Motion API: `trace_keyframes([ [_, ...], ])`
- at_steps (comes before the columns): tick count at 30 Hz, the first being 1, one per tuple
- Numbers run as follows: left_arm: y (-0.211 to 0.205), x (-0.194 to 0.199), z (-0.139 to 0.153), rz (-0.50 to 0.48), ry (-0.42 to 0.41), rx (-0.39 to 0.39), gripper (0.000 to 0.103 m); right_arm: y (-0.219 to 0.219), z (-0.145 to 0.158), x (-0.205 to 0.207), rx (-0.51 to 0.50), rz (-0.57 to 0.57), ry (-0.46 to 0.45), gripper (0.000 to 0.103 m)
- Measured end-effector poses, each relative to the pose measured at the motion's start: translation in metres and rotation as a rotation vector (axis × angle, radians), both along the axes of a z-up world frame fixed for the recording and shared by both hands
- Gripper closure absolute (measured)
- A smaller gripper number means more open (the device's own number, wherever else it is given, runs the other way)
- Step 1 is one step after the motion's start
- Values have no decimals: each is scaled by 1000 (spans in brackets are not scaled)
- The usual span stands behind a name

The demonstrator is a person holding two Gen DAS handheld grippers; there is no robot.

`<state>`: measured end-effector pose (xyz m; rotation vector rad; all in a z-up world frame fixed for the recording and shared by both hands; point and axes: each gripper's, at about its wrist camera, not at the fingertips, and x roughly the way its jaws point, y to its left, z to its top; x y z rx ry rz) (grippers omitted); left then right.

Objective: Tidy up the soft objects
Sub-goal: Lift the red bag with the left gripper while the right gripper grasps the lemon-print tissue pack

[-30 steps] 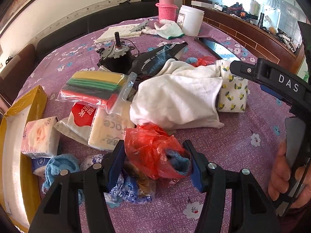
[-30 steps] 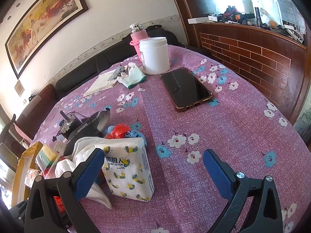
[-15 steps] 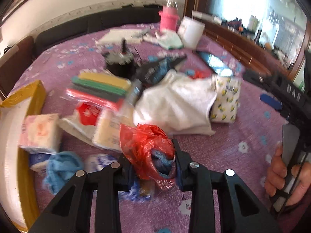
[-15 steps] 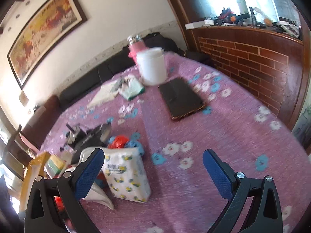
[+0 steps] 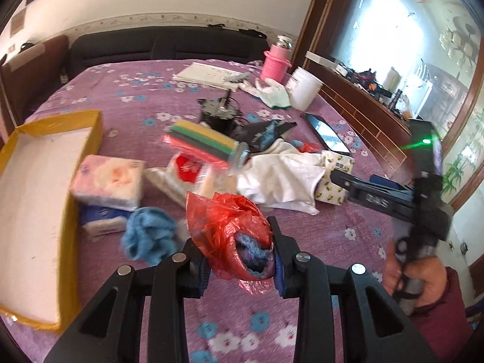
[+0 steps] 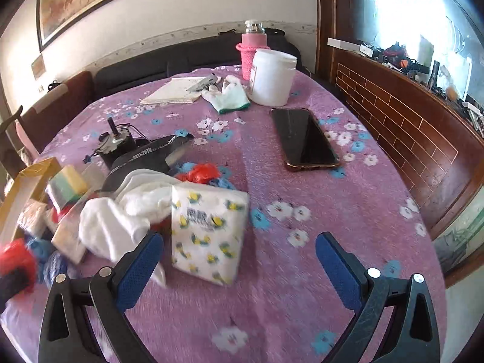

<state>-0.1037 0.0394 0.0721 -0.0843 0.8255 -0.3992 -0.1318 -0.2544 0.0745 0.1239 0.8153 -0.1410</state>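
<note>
At the far left of the worktop [image 5: 348, 217], a yellow-rimmed box [image 5: 65, 230] lies open, its white interior bare. Just beside its right wall sit a pink tissue pack [image 5: 109, 181] and, touching it in front, a white-and-blue pack [image 5: 101, 222]; a blue knitted cloth [image 5: 148, 236] lies near them. Further right, the left tool [image 5: 240, 260] is clamped on a red plastic bag [image 5: 227, 230], which is raised above the cloth-covered surface and holds blue-and-purple knitted fabric [image 5: 252, 251] visible at its mouth. Behind it lies a clear packet of coloured sponges [image 5: 199, 142] (somewhat blurred), then a crumpled white cloth [image 5: 281, 178] touching a lemon-print tissue pack [image 6: 208, 230]. The right tool [image 6: 239, 260] hovers near that pack with its fingers spread wide, gripping nothing; the right hand [image 5: 420, 278] holds its handle. At the back right stand a pink flask [image 6: 252, 51] and a white lidded tub [image 6: 272, 77], touching or nearly so; contents cannot be told. A white glove [image 6: 225, 98] lies left of the tub, a dark phone [image 6: 304, 139] in front.
</note>
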Motion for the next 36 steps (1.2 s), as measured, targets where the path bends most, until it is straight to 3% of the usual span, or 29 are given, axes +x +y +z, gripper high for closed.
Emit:
trace_keyframes([
  [2, 10, -3, 2, 24, -5, 6, 72, 4, -5, 9, -23, -22, 13, 10],
  [4, 21, -6, 4, 52, -10, 5, 72, 4, -8, 12, -11, -21, 20, 40],
  [5, 25, -6, 5, 63, -12, 1, 72, 2, -10, 14, 2, -25, 39, 76],
  [6, 29, -7, 6, 72, -13, -4, 72, -1, -11, 13, 20, -34, 56, 87],
  [9, 41, -9, 8, 92, -18, -29, 72, -13, -4, 2, 71, -54, 41, 91],
  [14, 56, -13, 6, 102, -1, -73, 72, -14, 6, -11, 56, -28, 51, 90],
  [15, 58, -13, 7, 103, 0, -77, 72, -14, 4, -7, 76, -27, 74, 82],
  [16, 61, -15, 8, 106, -4, -79, 72, -16, 1, -1, 99, -33, 100, 63],
  [18, 68, -19, 11, 117, -14, -92, 72, -17, -2, 7, 136, -41, 116, 42],
  [23, 83, -27, 8, 143, -6, -90, 72, 1, -17, 41, 85, -72, 206, 39],
  [24, 85, -27, 8, 149, -3, -92, 72, 3, -19, 45, 72, -86, 212, 34],
  [29, 98, -31, 8, 173, -8, -115, 72, 13, -15, 55, -30, -136, 238, 28],
  [31, 100, -32, 7, 177, -7, -120, 72, 10, -15, 54, -16, -139, 240, 27],
  [34, 100, -35, 4, 176, -3, -127, 72, 3, -20, 50, 120, -148, 279, 27],
  [36, 99, -36, 3, 174, 2, -132, 72, 7, -22, 51, 120, -152, 294, 27],
])
